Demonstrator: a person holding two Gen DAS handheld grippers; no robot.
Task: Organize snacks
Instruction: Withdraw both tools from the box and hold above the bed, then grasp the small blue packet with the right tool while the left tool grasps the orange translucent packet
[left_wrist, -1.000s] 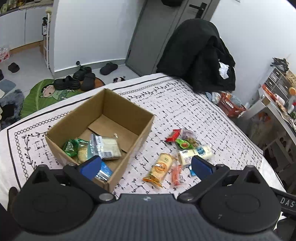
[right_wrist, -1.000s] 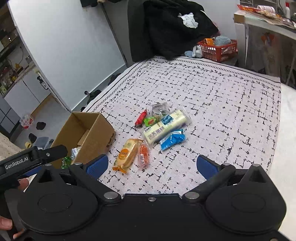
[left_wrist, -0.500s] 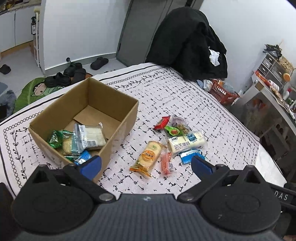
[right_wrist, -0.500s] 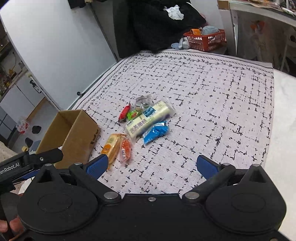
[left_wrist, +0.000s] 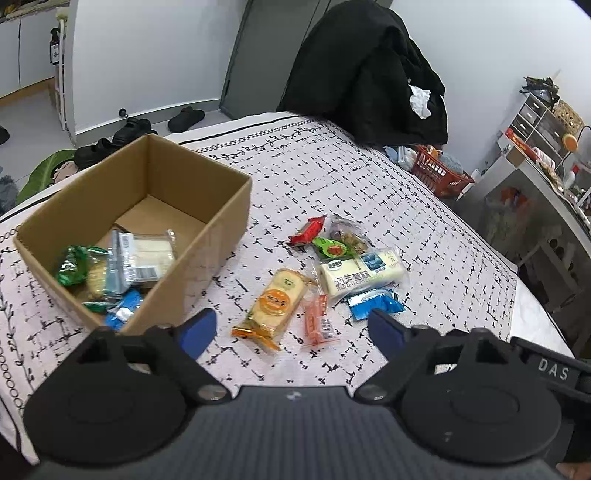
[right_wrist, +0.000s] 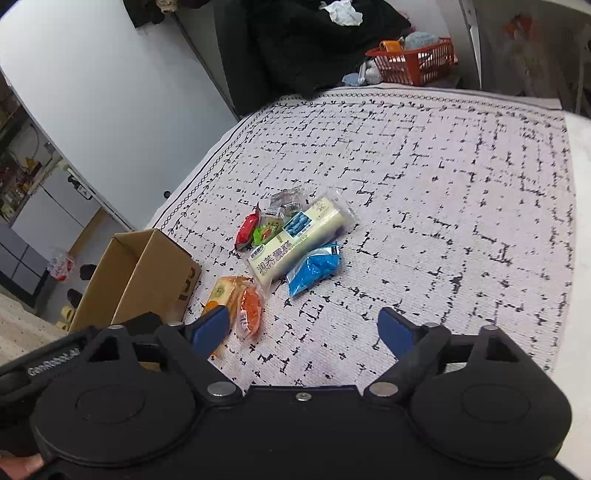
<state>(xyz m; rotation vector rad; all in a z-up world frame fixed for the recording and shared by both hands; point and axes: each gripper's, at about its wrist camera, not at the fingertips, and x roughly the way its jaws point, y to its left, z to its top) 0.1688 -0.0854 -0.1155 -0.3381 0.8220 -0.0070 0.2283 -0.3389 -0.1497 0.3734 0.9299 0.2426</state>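
Note:
An open cardboard box (left_wrist: 218, 218) stands on the patterned tablecloth (left_wrist: 369, 177) and holds several wrapped snacks (left_wrist: 136, 258). Right of it lie loose snacks: an orange-labelled cake pack (left_wrist: 277, 302), a small orange packet (left_wrist: 317, 321), a long white cake pack (left_wrist: 360, 275), a blue packet (left_wrist: 373, 302), a red packet (left_wrist: 308, 230) and a green one (left_wrist: 330, 249). My left gripper (left_wrist: 291, 332) is open and empty, just short of the orange packs. My right gripper (right_wrist: 304, 330) is open and empty, near the blue packet (right_wrist: 314, 267) and the box (right_wrist: 147, 273).
A chair draped with a black coat (left_wrist: 365, 74) stands at the table's far edge. A red basket (left_wrist: 439, 173) sits on the floor beyond. Shelving (left_wrist: 535, 122) is at the right. Shoes (left_wrist: 129, 129) lie on the floor at the far left.
Both grippers have moved closer to the loose snacks. The left one has swung right, from over the box toward the orange packs. Both stay open and empty.

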